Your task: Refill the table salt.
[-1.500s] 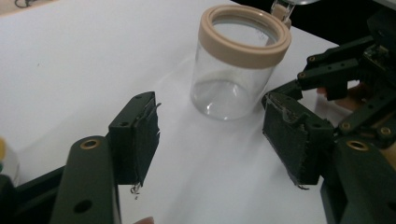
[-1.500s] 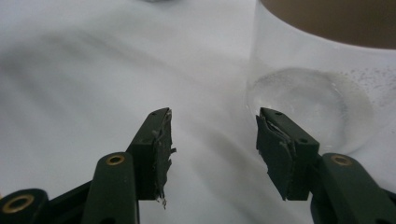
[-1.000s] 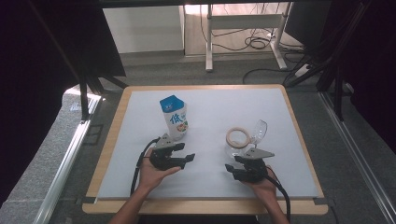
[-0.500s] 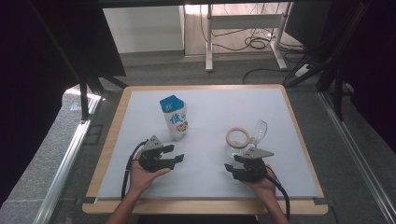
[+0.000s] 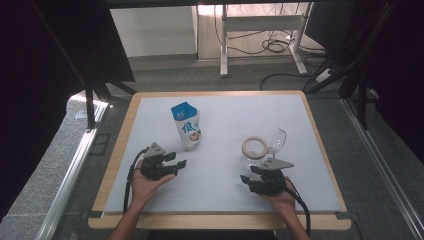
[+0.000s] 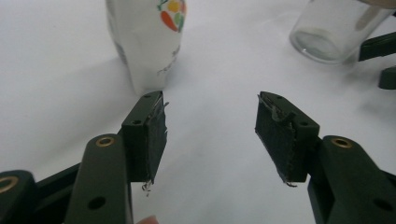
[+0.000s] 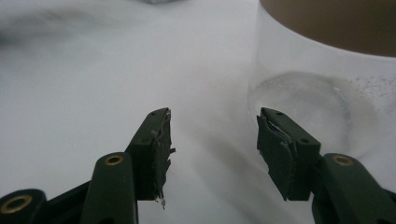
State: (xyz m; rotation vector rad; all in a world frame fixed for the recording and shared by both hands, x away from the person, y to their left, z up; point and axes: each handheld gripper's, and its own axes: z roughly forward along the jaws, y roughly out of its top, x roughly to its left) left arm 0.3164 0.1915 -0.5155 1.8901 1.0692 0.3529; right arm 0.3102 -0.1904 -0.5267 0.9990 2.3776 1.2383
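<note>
We see a white, matte surface (image 5: 220,150) framed by a pale wooden rim. At the left, our left gripper (image 5: 176,165) lies low over the sheet; its two black jaws stand apart with nothing between them, and they have just been closing a little. In the left gripper view its pads (image 6: 156,135) are flat rectangles of dark, rough rubber, frayed at the edges, on boxy moulded arms with brass-ringed screw holes. Just beyond and a little right of that gripper stands the pouch (image 5: 186,126), soft and rounded, glossy white with a blue top and printed vegetables low on its front, clear of the jaws.

Further right lies a flat tan ring (image 5: 254,147), and touching it or just beside it a clear glass jar (image 5: 272,147), smooth and round, its thick base catching light in the right gripper view (image 7: 322,93). Our right gripper (image 5: 248,180) sits just short of the jar, jaws parted and empty, the jar ahead of its right jaw.
</note>
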